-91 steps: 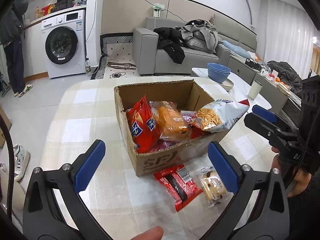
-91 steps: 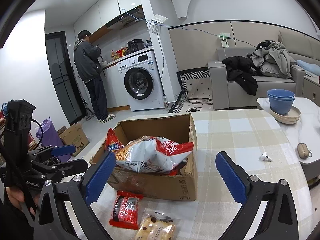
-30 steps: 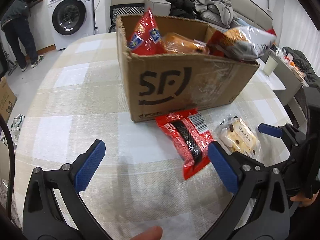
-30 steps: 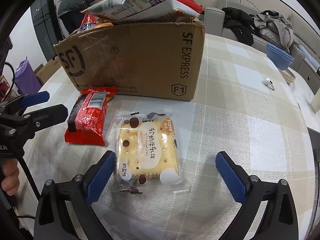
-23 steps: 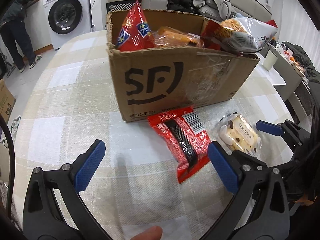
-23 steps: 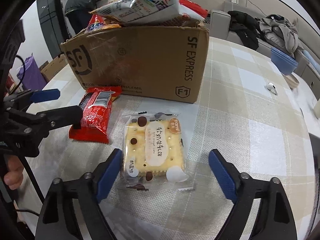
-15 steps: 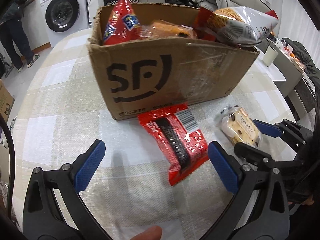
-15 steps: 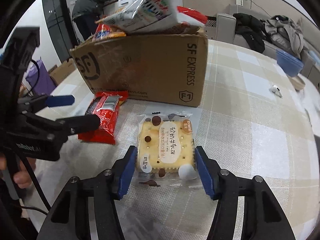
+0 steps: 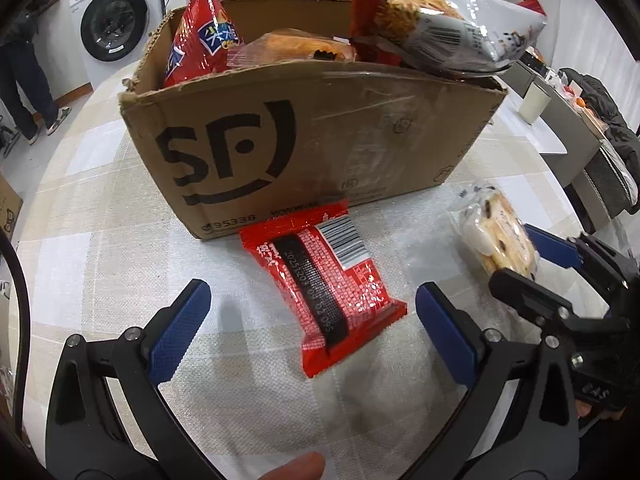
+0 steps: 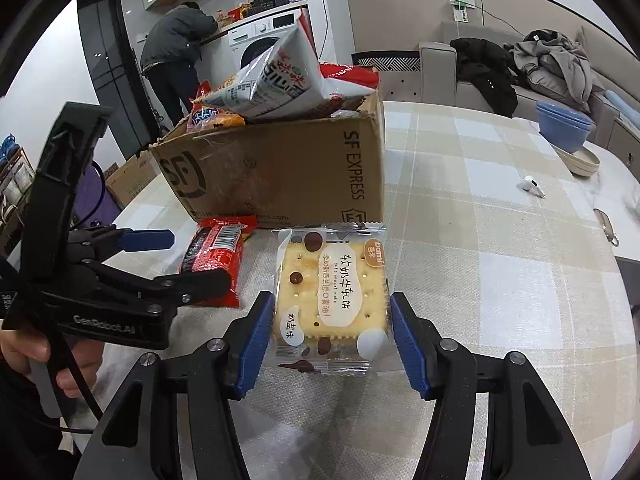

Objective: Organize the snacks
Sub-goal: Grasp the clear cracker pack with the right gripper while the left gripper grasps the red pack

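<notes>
Beside the box (image 10: 280,168), your right gripper (image 10: 330,336) fingers clamp the cracker pack (image 10: 332,296) for lifting; your left gripper (image 9: 308,332) gapes, empty, over the red packet (image 9: 320,280).

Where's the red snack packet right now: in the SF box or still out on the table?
Out. The red snack packet lies flat on the tablecloth, barcode up, its far end against the front of the cardboard box.

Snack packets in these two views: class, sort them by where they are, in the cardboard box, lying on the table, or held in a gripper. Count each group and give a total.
In the cardboard box: 3 visible, namely red chip bag, bread packet, silver noodle-snack bag
On the table: 1, red packet
In the right gripper: 1, cracker packet
Total: 5
</notes>
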### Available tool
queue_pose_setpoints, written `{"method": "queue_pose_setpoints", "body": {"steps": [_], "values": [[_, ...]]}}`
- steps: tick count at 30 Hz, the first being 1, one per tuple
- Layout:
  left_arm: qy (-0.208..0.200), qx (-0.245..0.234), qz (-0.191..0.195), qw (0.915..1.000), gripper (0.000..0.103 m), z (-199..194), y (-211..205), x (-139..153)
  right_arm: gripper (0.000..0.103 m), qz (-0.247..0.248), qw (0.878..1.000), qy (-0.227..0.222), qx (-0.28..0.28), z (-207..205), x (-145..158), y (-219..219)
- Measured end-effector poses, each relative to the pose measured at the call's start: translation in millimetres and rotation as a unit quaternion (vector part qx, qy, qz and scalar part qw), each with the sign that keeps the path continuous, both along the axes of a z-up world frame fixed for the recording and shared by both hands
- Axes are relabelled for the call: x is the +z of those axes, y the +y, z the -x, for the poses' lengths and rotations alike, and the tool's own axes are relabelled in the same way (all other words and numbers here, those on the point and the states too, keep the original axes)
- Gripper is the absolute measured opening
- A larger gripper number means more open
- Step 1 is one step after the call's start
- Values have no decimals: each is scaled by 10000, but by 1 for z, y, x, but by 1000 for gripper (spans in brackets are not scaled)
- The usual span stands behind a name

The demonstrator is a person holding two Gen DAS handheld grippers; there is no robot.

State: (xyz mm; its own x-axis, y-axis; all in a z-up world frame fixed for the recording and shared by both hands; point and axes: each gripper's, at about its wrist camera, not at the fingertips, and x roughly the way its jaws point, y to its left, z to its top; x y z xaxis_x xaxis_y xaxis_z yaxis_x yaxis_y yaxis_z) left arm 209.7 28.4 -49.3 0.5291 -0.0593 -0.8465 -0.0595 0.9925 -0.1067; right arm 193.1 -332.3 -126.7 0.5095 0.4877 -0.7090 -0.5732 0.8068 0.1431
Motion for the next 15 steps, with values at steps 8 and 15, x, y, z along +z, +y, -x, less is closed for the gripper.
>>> {"method": "queue_pose_setpoints", "body": {"steps": [8, 15], "values": [[21, -121, 408, 9991, 48, -5, -1, -7, 59, 45, 10000, -76, 5, 3, 4, 2], [-79, -284, 307, 9991, 41, 0, -2, -2, 59, 36, 9999, -127, -15, 7, 9, 4]]}}
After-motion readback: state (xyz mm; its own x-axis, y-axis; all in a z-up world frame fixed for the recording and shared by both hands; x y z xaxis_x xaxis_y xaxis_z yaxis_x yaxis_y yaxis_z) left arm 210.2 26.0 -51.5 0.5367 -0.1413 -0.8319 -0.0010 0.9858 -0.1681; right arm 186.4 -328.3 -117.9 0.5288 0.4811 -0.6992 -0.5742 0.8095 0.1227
